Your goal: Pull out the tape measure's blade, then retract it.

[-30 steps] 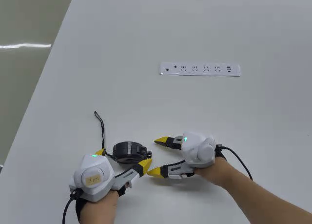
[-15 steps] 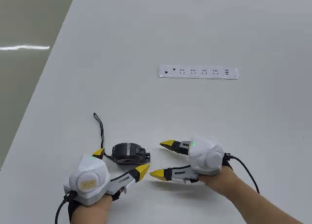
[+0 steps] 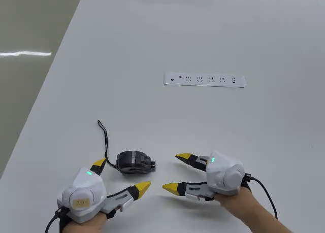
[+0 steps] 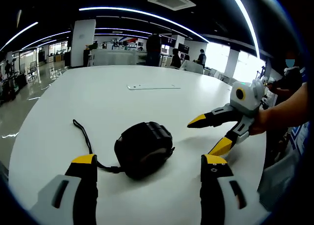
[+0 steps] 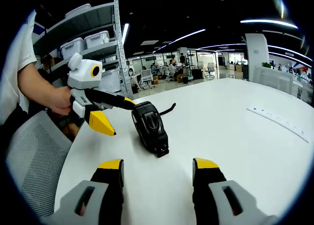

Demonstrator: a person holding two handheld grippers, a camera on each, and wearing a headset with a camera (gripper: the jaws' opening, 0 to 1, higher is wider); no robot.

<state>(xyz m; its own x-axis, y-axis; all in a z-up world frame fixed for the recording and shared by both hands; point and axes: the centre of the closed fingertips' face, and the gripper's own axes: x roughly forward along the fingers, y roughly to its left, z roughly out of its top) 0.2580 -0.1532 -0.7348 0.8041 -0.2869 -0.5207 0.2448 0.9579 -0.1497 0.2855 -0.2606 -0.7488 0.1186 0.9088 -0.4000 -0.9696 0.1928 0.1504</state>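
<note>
Left gripper and right gripper, fingers apart.

- We can read no text, brand or number in any of the views.
- The one label we find is a pale yellow sticker on the housing of the left gripper. Its faint marks are too small for us to make out.
- The black case of the tape measure gives us no legible print, even close up in the two gripper views.
- Any print on the white power strip is too small for us to read.
</note>
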